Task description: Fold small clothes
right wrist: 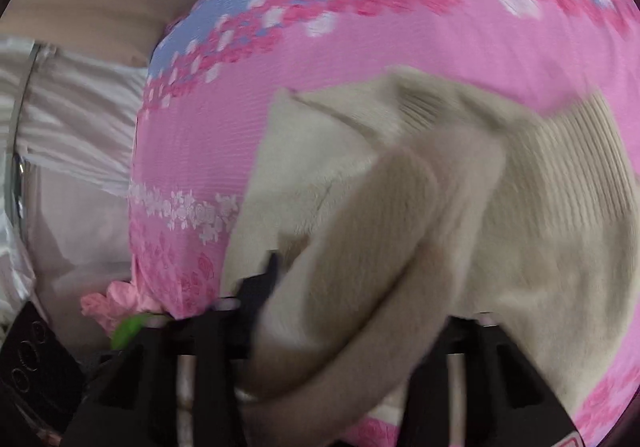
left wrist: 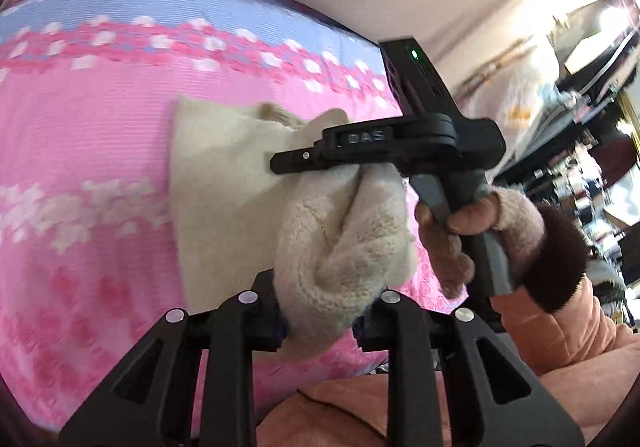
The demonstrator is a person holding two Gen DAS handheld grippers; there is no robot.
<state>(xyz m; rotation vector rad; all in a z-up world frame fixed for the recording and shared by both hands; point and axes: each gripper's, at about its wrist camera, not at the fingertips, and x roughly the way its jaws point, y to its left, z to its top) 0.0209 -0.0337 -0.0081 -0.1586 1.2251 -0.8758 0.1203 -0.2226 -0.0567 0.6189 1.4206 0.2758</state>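
STEP: fold in progress | cream knit garment (left wrist: 224, 183) is gripped by left gripper (left wrist: 320, 331) and right gripper (left wrist: 296, 165) above pink bedcover (left wrist: 80, 135) | NEXT: lifted part is to be laid over flat part, then released.

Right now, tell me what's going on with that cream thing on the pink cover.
A person with a handheld gripper in each hand is folding a small cream knitted garment on a pink and blue flowered bedspread. The left gripper has a bunched fleecy part of it between its fingers. The right gripper clamps another fold higher up, held by a hand in a fuzzy fingerless glove. Part of the garment lies flat; the rest is lifted, mid-fold.
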